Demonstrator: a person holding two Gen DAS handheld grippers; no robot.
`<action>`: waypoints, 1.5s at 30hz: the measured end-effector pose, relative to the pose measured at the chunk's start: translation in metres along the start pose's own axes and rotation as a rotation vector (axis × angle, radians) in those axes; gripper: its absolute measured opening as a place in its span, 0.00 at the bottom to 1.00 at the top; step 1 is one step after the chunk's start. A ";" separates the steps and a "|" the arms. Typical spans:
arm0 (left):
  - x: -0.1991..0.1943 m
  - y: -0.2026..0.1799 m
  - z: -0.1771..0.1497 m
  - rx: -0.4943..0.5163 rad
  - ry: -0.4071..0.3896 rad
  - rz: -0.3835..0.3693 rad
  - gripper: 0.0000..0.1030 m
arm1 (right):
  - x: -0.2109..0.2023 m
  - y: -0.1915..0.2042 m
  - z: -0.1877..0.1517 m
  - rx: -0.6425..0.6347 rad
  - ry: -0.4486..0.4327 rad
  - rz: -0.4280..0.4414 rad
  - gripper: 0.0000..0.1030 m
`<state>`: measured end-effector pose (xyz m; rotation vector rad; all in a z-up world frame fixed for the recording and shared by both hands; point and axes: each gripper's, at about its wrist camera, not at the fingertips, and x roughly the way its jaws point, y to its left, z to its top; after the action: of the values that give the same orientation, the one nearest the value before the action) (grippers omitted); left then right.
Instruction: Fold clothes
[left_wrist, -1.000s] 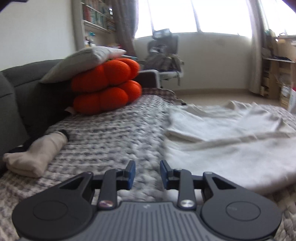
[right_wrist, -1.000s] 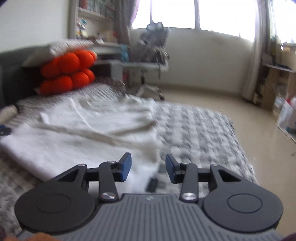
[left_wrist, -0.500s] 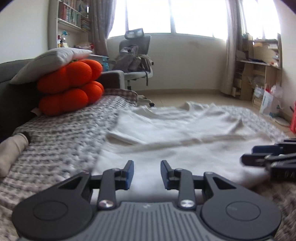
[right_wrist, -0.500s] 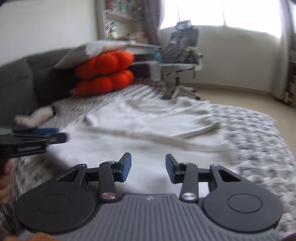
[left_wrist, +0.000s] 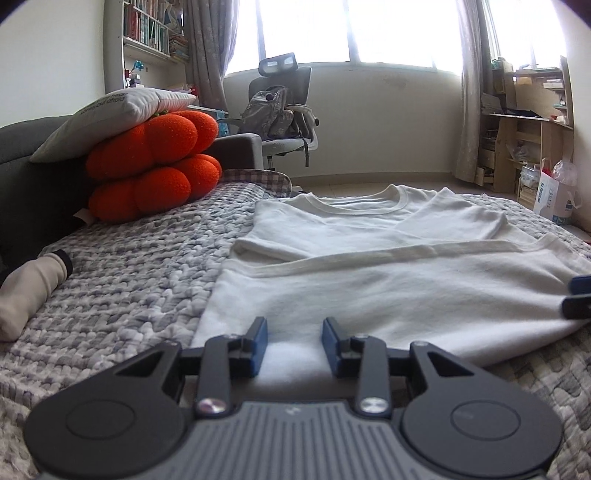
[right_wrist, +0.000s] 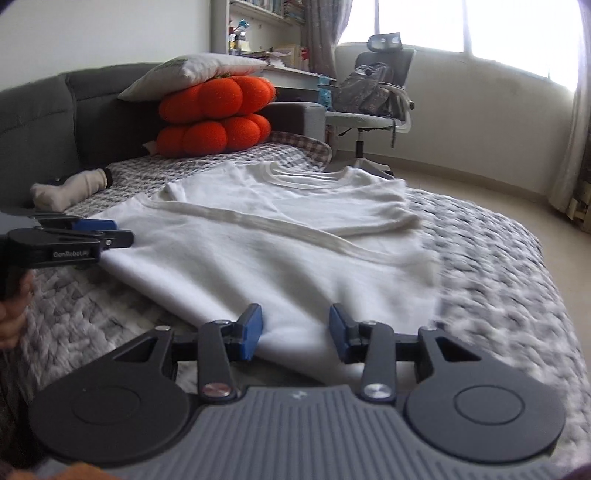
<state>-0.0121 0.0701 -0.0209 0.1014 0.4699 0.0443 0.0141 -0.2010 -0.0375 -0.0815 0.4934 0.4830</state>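
1. White T-shirt (left_wrist: 388, 280): lies flat on the grey knit blanket (left_wrist: 140, 280), collar toward the window, both sleeves already folded in across the chest; lower hem nearest you.
2. Your left gripper (left_wrist: 294, 345): low over the near-left part of the hem, fingers spread w/ white fabric showing in the gap; nothing pinched. Seen side-on in the right wrist view (right_wrist: 107, 234), its tips sit at the shirt's left edge.
3. Your right gripper (right_wrist: 295, 332): fingers likewise apart, hovering at the near-right part of the hem, shirt fabric visible btwn them; no grip on cloth.
4. Your hand (right_wrist: 14, 310): wraps the left gripper's handle at frame edge.
5. Bkgd: orange cushion (left_wrist: 155, 166) w/ a white pillow (left_wrist: 110, 118) on top, against the grey sofa back (right_wrist: 55, 110); rolled beige cloth (left_wrist: 29, 295) on the blanket's left side, well apart from the shirt; office chair (right_wrist: 376, 96) near the window.
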 end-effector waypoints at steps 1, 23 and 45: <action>0.000 0.001 0.000 0.000 0.000 0.001 0.34 | -0.004 -0.006 -0.002 0.004 -0.002 0.001 0.39; -0.015 0.027 -0.004 0.032 -0.001 -0.001 0.36 | -0.025 -0.040 -0.017 0.150 -0.021 -0.029 0.42; -0.011 0.016 -0.003 0.109 -0.003 -0.071 0.42 | 0.004 0.007 0.001 0.031 -0.015 -0.017 0.43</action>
<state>-0.0236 0.0855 -0.0165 0.1915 0.4723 -0.0514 0.0139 -0.1929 -0.0385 -0.0523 0.4855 0.4586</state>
